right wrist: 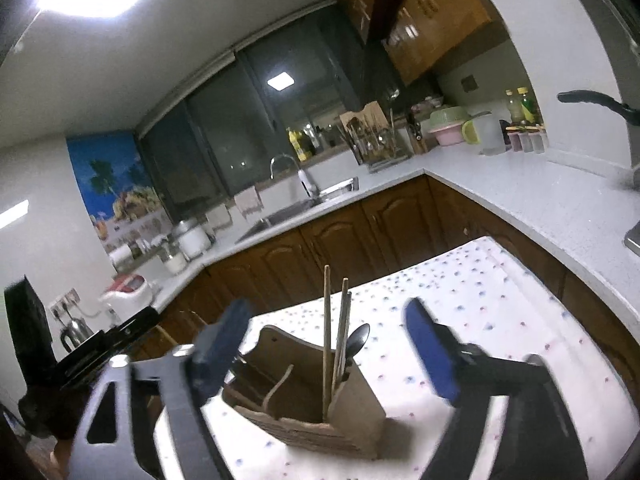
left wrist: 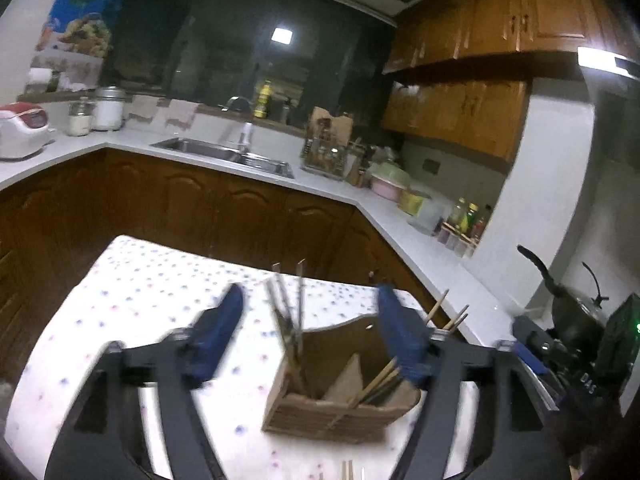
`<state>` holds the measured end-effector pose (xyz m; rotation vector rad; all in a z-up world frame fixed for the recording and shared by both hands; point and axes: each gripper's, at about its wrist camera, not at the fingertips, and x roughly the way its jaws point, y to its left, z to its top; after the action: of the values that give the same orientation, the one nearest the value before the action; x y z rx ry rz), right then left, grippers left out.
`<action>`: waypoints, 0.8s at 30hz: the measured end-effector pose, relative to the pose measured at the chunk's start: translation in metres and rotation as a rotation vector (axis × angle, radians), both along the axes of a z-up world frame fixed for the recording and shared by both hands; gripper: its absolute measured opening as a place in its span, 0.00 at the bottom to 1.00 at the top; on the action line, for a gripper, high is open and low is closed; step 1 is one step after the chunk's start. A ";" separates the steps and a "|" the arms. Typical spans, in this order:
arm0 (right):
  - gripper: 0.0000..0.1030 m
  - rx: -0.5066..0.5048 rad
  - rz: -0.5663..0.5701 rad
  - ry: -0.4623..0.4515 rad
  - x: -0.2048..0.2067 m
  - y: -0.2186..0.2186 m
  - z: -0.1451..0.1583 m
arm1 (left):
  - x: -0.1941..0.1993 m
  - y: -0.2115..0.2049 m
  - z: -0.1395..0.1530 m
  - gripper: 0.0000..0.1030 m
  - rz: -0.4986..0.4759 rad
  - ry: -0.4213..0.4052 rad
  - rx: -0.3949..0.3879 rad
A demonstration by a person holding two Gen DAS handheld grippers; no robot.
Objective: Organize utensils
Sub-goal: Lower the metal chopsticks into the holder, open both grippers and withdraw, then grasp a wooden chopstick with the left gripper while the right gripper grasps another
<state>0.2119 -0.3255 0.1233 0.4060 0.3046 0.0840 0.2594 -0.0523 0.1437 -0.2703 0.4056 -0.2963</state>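
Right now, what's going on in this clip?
A person is sorting utensils into a cardboard holder on a dotted tablecloth. Both the left gripper and the right gripper are open, holding nothing, one on each side of the holder. Chopsticks and a spoon already stand in its compartments. A few more sticks lie at the table's near edge.

one cardboard holder (right wrist: 320, 408), one spoon (right wrist: 357, 338), two grippers

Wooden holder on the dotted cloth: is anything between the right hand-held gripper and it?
Nothing visible. The right hand-held gripper is open, nothing between its fingers, and the wooden holder with its chopsticks and spoon sits directly ahead on the tablecloth.
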 end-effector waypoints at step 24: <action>0.96 0.038 -0.003 0.245 -0.099 -0.001 -0.106 | -0.092 0.038 -0.131 0.85 0.029 0.315 0.007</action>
<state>0.1128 -0.3261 0.0176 0.4549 0.5449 0.0370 0.1674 -0.0138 0.0131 -0.3174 0.7128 -0.2234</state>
